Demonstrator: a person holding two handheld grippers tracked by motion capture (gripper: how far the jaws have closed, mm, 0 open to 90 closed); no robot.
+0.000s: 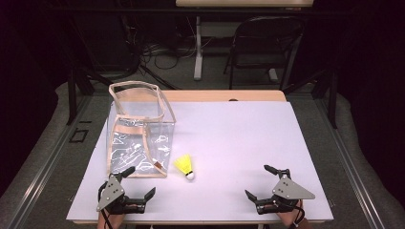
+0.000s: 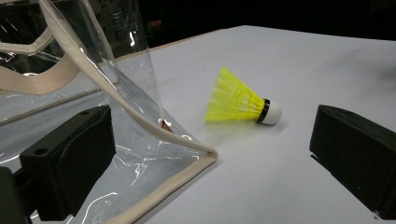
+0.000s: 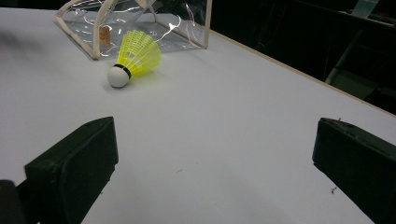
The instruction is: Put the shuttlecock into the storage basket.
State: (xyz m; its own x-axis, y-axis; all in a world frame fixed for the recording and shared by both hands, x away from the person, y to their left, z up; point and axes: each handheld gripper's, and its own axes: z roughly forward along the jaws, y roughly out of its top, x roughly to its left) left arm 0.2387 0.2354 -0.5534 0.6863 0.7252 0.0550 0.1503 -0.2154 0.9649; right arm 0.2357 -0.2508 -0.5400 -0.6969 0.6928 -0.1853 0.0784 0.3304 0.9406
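Note:
A yellow shuttlecock [image 1: 185, 166] with a white cork tip lies on its side on the white table [image 1: 229, 143], just right of a clear plastic bag [image 1: 138, 131] with beige trim that stands open at the left. My left gripper [image 1: 141, 182] rests open near the front left edge, one jaw close to the bag's lower corner [image 2: 205, 156]. The shuttlecock [image 2: 243, 100] lies beyond its jaws. At the front right, my right gripper [image 1: 257, 182] stands open and holds nothing. Far ahead of it are the shuttlecock [image 3: 133, 58] and the bag [image 3: 140, 23].
A dark folding chair [image 1: 262, 43] and a table leg [image 1: 198, 47] stand on the floor behind the table. Cables lie on the floor at the back left. The table's wooden far edge [image 1: 224, 95] shows beyond the white sheet.

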